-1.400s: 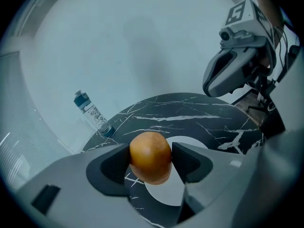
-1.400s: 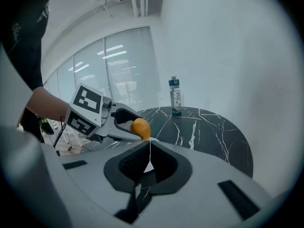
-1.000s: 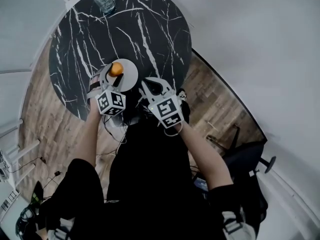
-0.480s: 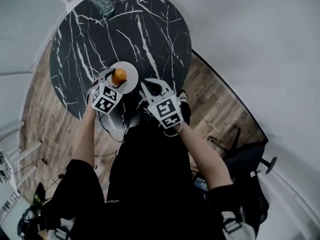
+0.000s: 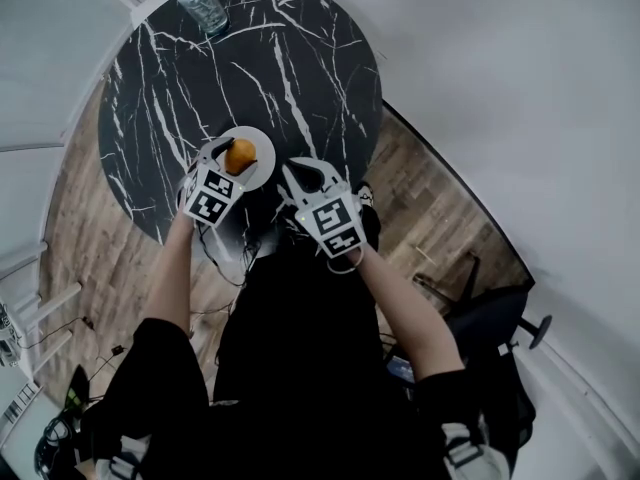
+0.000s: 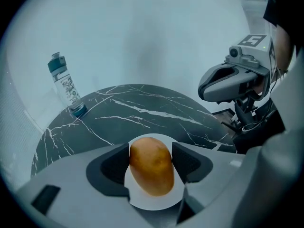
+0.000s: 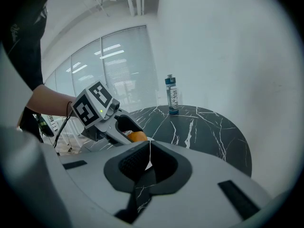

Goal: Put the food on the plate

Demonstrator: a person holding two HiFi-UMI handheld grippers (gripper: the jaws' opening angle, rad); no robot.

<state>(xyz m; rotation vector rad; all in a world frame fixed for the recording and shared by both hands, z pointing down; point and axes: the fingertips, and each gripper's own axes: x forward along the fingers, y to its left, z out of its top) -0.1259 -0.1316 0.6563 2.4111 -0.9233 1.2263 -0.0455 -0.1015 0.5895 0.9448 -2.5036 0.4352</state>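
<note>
Now, potato (image 6: 151, 171) gripped in left hand-held gripper (image 6: 150, 159)

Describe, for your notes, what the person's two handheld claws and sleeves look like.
Both the left claw and right claw have smooth light-grey shells with black textured pads inside the tips. Each carries a white cube printed with black square markers. A thin dark cable hangs at the left wrist. The person wears a black short-sleeved top.

One potato (image 6: 152, 175), one white plate (image 6: 153, 201), one water bottle (image 6: 65, 90), one marble table (image 5: 300, 58), one left gripper (image 6: 150, 151), one right gripper (image 7: 148, 163).
</note>
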